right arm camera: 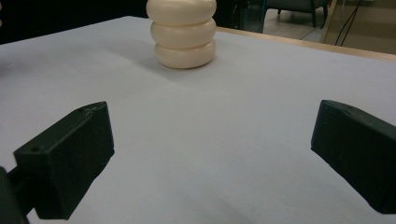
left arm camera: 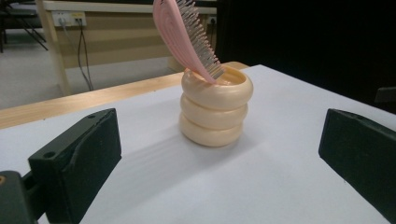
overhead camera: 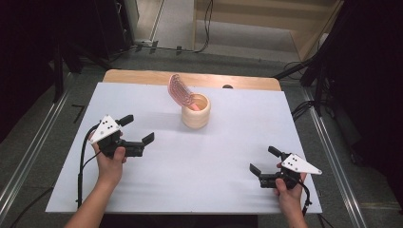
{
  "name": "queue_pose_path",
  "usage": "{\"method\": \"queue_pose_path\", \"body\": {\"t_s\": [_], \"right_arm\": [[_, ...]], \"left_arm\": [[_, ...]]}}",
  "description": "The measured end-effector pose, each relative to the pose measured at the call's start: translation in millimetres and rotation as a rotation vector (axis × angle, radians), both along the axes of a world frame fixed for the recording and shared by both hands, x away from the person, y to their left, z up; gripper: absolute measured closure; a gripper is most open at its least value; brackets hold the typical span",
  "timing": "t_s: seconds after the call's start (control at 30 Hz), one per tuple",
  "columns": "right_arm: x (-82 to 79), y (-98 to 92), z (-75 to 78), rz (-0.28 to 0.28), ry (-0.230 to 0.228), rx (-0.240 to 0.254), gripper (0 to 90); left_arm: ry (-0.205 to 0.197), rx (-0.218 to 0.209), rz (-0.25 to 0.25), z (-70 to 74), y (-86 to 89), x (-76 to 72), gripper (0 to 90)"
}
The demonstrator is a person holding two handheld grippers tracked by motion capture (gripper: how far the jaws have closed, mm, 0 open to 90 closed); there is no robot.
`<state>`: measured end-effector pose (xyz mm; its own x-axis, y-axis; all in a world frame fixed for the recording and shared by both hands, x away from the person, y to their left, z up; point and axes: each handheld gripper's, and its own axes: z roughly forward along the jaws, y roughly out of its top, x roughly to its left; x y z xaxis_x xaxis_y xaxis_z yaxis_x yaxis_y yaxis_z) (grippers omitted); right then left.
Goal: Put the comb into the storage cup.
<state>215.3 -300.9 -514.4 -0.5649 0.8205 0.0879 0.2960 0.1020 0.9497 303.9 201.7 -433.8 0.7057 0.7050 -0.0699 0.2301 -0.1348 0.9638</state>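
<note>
We found the pink hairbrush (overhead camera: 180, 90) standing handle-down in the cream ribbed cup (overhead camera: 196, 114), its bristled head leaning out over the rim toward the far left of the table. In the left gripper view the brush (left arm camera: 184, 32) showed its grey bristles turned to the right, with the shaft dipping into the cup (left arm camera: 215, 114), which was built like three stacked rings. The cup stood on the white table top (overhead camera: 214, 161), a little beyond the middle and near the bare wooden edge (overhead camera: 142, 76) at the far side.

Our left gripper (overhead camera: 141, 129) hovered to the left of the cup, well apart from it, jaws spread wide and pointing toward it, with nothing between them. Our right gripper (overhead camera: 264, 159) was held near the front right corner, farther from the cup, jaws likewise spread and empty. In the right gripper view the cup (right arm camera: 184, 37) appeared ahead between the jaws; its top was cut off there, so we could not make out the brush from that side.
</note>
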Motion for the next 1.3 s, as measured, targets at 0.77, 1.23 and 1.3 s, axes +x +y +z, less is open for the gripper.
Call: {"method": "queue_pose_path", "body": {"t_s": [0.77, 1.23, 1.3], "right_arm": [[-0.2, 0.6, -0.1, -0.002, -0.001, -0.010, 0.0], [-0.1, 1.3, -0.2, -0.004, 0.001, -0.016, 0.0], [-0.2, 1.4, -0.1, -0.005, 0.002, -0.017, 0.0]], "left_arm": [[0.010, 0.004, 0.036, -17.2, 30.8, -26.4, 0.0], [0.024, 0.039, 0.048, -31.1, 47.4, -42.2, 0.0], [0.026, 0.039, 0.051, -32.6, 50.1, -45.1, 0.0]]}}
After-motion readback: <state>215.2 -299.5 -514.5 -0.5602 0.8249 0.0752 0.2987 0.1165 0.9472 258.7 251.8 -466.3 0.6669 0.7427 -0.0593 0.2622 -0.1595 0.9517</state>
